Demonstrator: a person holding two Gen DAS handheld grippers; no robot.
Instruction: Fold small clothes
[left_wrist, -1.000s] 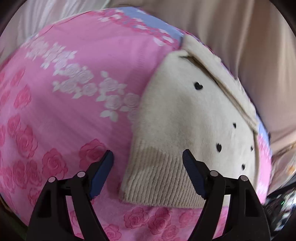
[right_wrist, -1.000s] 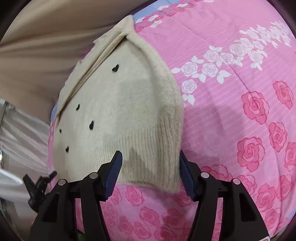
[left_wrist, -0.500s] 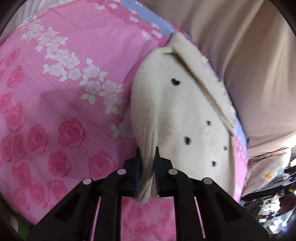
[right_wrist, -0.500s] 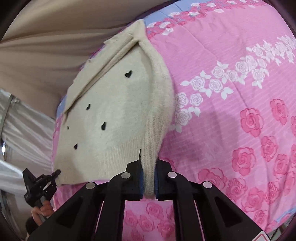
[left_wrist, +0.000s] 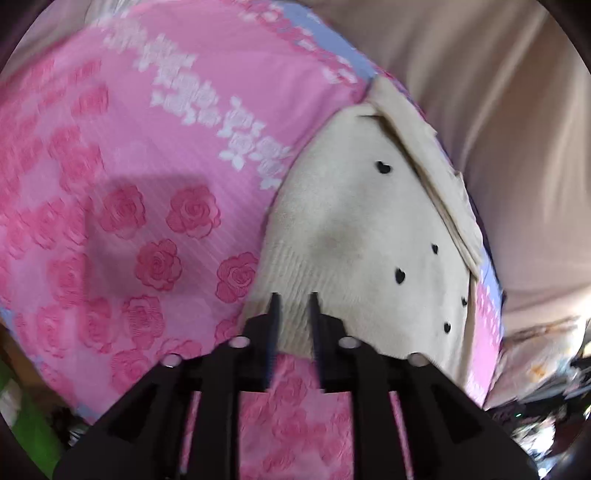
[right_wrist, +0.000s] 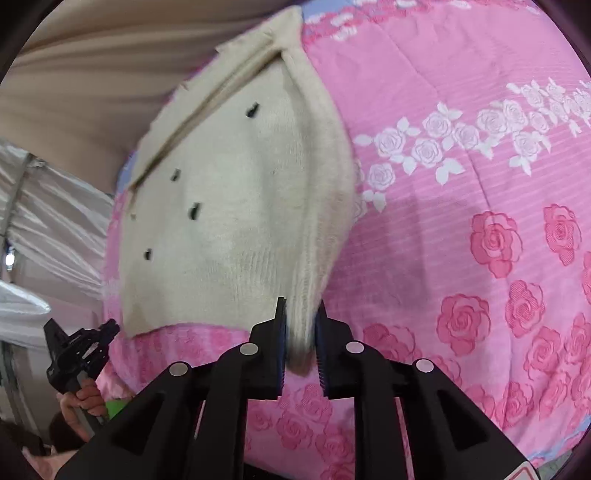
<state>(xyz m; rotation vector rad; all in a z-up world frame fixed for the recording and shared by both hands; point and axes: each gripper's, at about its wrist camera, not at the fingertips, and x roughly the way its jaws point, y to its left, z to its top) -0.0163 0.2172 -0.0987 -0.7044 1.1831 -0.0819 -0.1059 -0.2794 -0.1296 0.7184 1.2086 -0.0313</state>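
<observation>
A small cream knit sweater (left_wrist: 354, 236) with black hearts lies on a pink rose-print bedspread (left_wrist: 140, 177). My left gripper (left_wrist: 293, 306) is shut on its ribbed hem at the near left corner. In the right wrist view the same sweater (right_wrist: 236, 206) is lifted along its right edge. My right gripper (right_wrist: 300, 314) is shut on the ribbed hem at the near right corner. The far end of the sweater rests on the bed, with a folded band along the far side edge.
Beige curtain fabric (left_wrist: 498, 110) hangs behind the bed. The bedspread (right_wrist: 461, 221) stretches wide to the right of the sweater. In the right wrist view the other hand-held gripper (right_wrist: 79, 347) shows at lower left, past the bed's edge.
Both grippers were open over the hem one second ago. They closed on the ribbed hem and have lifted the near edge up off the bedspread.
</observation>
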